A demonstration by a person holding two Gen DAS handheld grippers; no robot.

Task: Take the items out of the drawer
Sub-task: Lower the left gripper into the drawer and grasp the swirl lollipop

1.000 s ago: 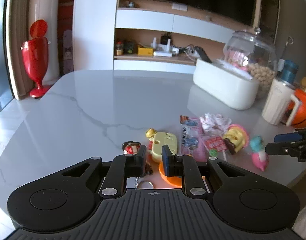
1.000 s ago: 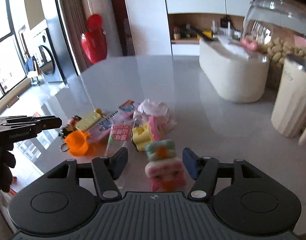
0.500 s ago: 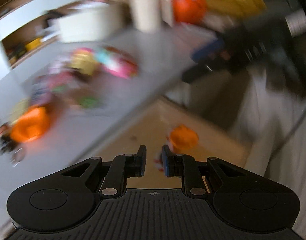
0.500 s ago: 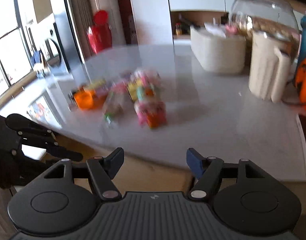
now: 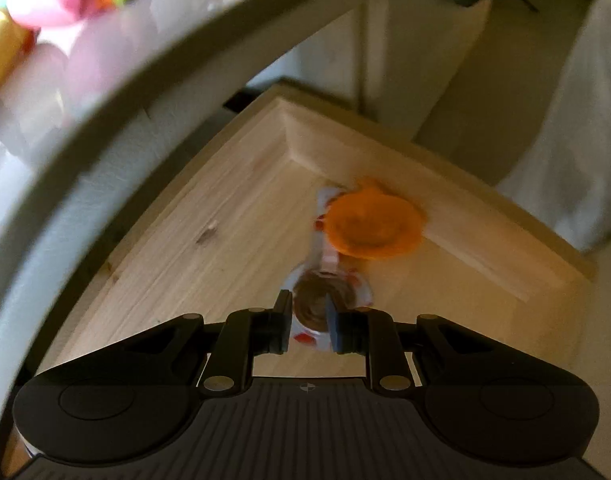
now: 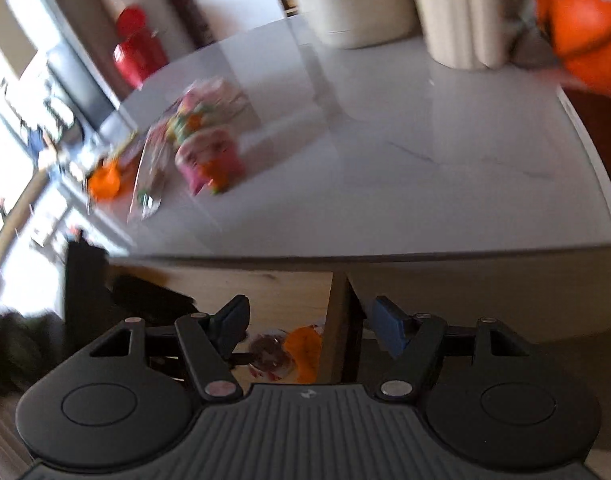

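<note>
Inside drawer (image 5: 233, 216): packet (image 5: 325, 280), orange toy (image 5: 371, 226). Left gripper (image 5: 308, 322), jaws narrow, just opening, empty; to be spread wider, centred over packet.

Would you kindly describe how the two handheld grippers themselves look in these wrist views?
The left gripper and right gripper look alike: matte black, ribbed grey base, two round discs, angular linkage arms with silver pins. On each, one finger pad is blue, the other black. No cables or sleeves show.

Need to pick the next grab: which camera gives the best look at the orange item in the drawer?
The left wrist view: the orange item lies in the open, by a drawer corner, just beyond the left gripper. The right wrist view shows only a small, blurred patch of it, low between the right gripper's fingers.
</note>
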